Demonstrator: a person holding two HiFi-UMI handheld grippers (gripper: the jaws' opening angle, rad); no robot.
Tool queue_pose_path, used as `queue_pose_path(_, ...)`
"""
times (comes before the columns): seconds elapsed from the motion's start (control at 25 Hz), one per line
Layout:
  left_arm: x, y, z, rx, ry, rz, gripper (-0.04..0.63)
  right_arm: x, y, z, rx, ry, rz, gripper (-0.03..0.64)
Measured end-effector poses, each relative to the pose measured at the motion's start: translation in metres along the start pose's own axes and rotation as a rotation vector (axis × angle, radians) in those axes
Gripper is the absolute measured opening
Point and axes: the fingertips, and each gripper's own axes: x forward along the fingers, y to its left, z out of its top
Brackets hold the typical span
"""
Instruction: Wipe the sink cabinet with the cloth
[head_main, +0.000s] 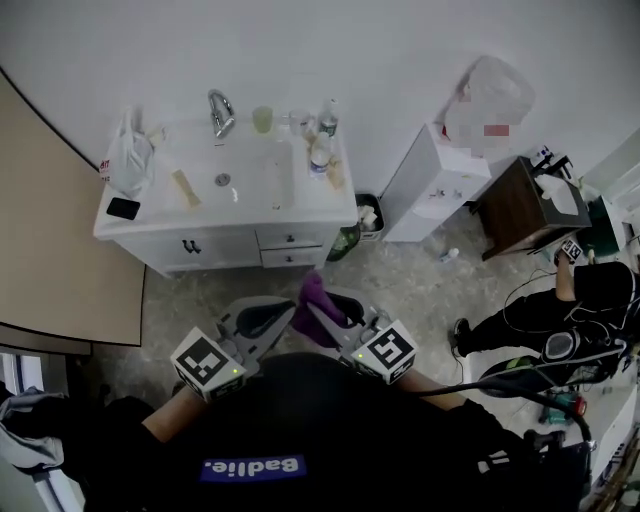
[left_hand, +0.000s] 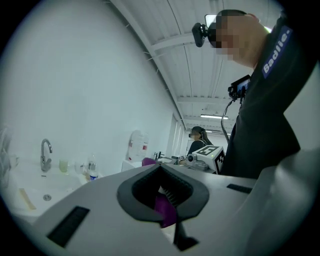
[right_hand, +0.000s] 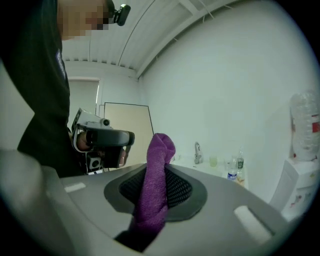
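Observation:
The white sink cabinet (head_main: 225, 245) stands against the far wall, its basin (head_main: 240, 180) and tap (head_main: 220, 110) on top. A purple cloth (head_main: 312, 298) is held up close to my chest, well short of the cabinet. My right gripper (head_main: 328, 318) is shut on the cloth (right_hand: 152, 195), which sticks up above its jaws. My left gripper (head_main: 272, 322) meets it from the left. In the left gripper view a bit of the cloth (left_hand: 166, 210) is pinched in the shut left gripper (left_hand: 162, 197). The sink (left_hand: 30, 192) lies far to the left there.
On the counter are a black phone (head_main: 123, 208), a white bag (head_main: 128, 155), a green cup (head_main: 262, 118) and bottles (head_main: 320, 155). A small bin (head_main: 366, 215) and a white unit (head_main: 430, 185) stand right of the cabinet. Another person (head_main: 570, 320) sits at right.

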Motion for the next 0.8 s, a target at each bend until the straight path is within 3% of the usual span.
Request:
queue_pose_path(0.16,0.002,-0.008,-0.018,0.065,0.051,-0.018,-0.011,-0.002,0.008,-0.004,0.025,-0.022,0.007,0.077)
queue_pose_path(0.8,0.003,-0.012,-0.028,0.064,0.064,-0.033,-0.011,0.0,0.016,-0.015,0.056,-0.007,0.044,0.075)
